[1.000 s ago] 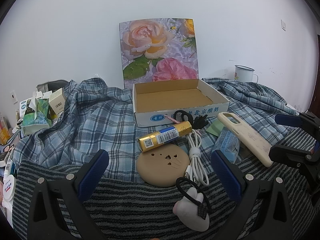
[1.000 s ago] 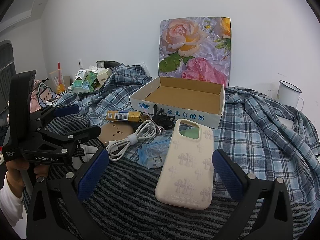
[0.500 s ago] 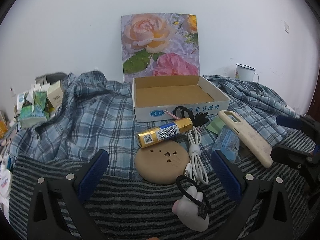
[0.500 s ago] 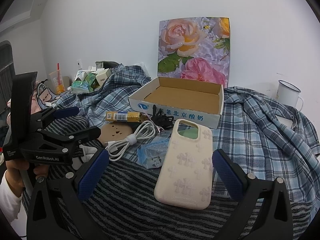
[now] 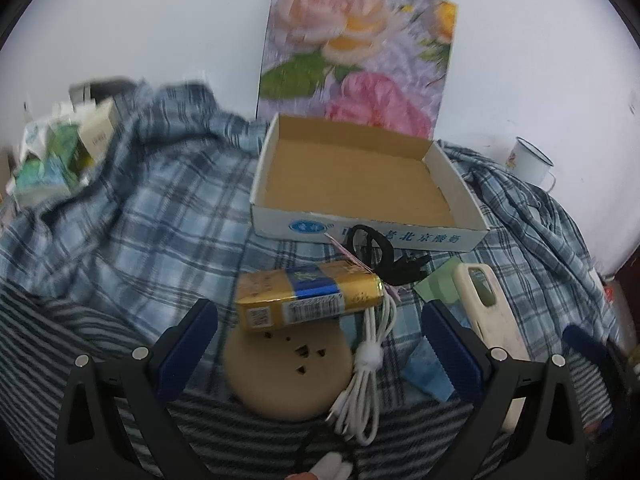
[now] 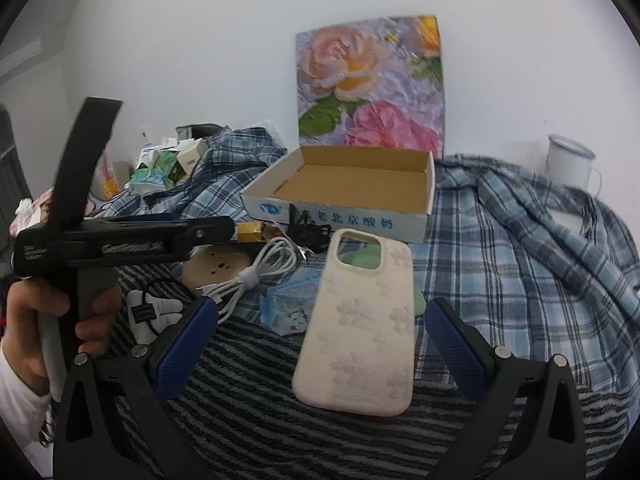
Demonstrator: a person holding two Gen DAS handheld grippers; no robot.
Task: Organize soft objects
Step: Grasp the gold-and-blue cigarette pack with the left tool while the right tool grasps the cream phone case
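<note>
Two grippers, the left gripper (image 5: 320,334) and the right gripper (image 6: 322,330), hang with jaws spread and nothing held above a bed whose plaid sheet (image 5: 152,208) carries an empty cardboard box (image 5: 360,184) near the wall edge. Largest of the loose items before the box is the cream phone case (image 6: 362,332), framed by the right jaws; judged best taken across its width. Smaller clutter crowds it: tan pad (image 5: 288,372), gold packet (image 5: 308,298), white cable (image 5: 372,360), black hair tie (image 5: 366,240).
</note>
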